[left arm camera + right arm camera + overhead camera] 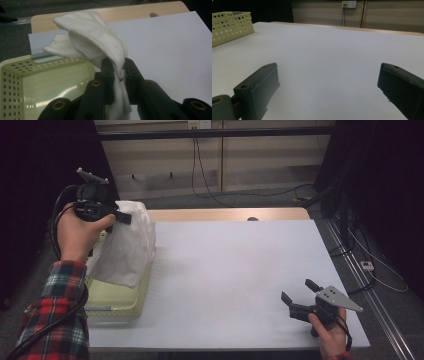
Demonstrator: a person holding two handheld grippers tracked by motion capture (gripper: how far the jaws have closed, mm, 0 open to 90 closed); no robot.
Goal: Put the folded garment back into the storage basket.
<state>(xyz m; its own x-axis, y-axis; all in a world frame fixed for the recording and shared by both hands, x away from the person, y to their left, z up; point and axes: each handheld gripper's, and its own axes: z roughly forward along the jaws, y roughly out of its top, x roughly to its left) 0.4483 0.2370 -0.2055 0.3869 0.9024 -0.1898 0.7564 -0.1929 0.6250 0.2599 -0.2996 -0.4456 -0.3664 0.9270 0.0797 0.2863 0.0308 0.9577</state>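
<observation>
Left gripper [116, 68] pinches white cloth [127, 242] above yellow basket [117, 302]; right gripper [299, 294], fingers wide, near table edge.

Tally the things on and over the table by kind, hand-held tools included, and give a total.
White cloth, pinched in the left tool: 1
Pale yellow perforated basket: 1
Hand-held tools, counting the right tool with its jaws apart: 2
Total: 4
</observation>
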